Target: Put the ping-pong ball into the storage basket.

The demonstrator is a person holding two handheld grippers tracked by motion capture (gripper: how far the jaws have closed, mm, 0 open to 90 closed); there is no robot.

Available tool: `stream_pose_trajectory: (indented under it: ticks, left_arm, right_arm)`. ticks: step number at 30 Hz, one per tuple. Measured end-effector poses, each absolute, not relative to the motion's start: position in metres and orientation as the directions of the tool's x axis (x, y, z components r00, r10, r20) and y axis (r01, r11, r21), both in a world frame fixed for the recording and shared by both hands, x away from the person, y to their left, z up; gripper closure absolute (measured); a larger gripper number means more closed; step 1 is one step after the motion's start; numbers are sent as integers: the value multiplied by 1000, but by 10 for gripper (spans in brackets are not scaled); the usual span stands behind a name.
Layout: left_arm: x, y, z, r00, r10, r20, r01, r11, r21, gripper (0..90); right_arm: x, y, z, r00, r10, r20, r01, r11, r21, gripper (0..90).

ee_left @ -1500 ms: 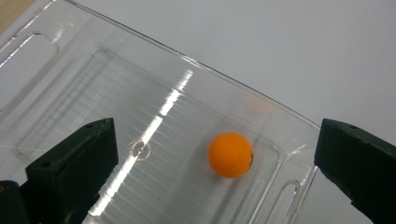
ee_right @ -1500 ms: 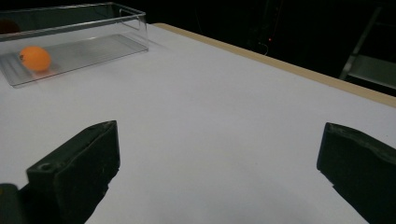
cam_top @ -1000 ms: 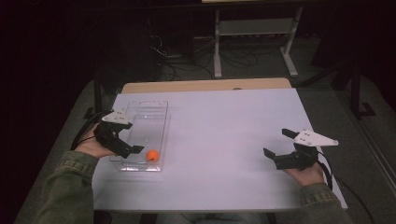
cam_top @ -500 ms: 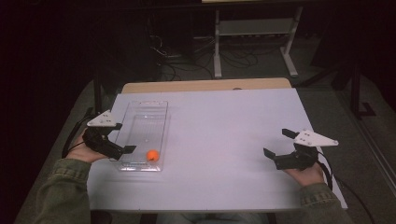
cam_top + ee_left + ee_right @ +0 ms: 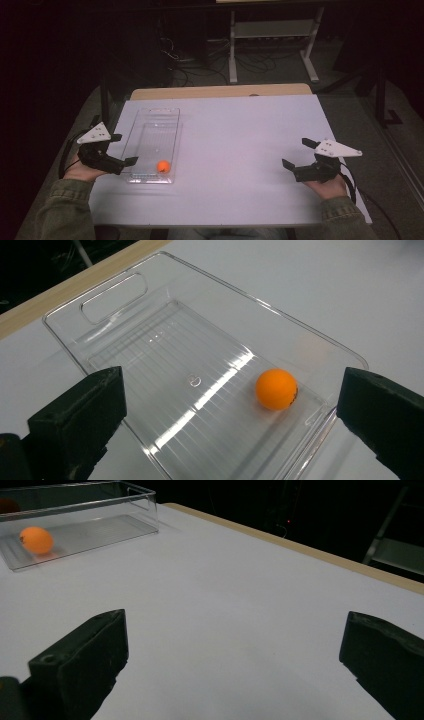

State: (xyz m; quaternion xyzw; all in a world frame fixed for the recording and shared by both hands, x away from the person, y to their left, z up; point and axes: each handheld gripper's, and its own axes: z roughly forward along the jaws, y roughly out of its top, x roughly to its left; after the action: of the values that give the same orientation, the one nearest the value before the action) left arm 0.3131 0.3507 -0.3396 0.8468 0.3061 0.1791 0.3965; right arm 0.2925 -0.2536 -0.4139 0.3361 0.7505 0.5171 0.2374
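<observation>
A clear plastic tray (image 5: pixel 150 131) lies lengthwise near the left edge of the white table (image 5: pixel 240 150), its long sides running away from the person. Its near short end sits close to the table's front-left corner, and its far end, with a slot handle (image 5: pixel 114 296) cut in the rim, stops short of the wooden strip (image 5: pixel 220 91) along the table's far edge. 1 orange ball (image 5: pixel 163 166) rests on the tray floor at the near end, toward the right wall; in the left gripper view the ball (image 5: pixel 276 389) lies apart from both jaws.

The left gripper (image 5: pixel 125 149) hangs just beside the tray's near left corner, jaws spread wide and holding nothing, one tip close to the tray's left rim. The right gripper (image 5: pixel 298 153) rests near the right edge of the table, well apart from the tray, jaws also parted and empty. Between the 2 grippers the tabletop is bare, a broad open stretch from the tray's right wall across to the right hand (image 5: pixel 325 186).

The surface is smooth, matte and white, with a faint sheen. The room beyond is dark: cables (image 5: pixel 200 65) trail on a grey floor, and a white metal stand (image 5: pixel 272 35) with a low shelf sits behind the table. A dark post (image 5: pixel 381 75) rises at the far right.
</observation>
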Motion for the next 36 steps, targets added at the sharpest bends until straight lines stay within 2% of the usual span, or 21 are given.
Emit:
stream_pose_trajectory:
  ticks: [23,36]
  left_arm:
    - [297,366,-367,686,728,20,371,-373,851,0]
    - [291,376,-382,635,772,-34,376,-270,886,0]
  right_arm:
    - [292,-253,-414,-662,749,-9,259,241,935,0]
    - [292,-253,-416,-663,748,-11,253,238,938,0]
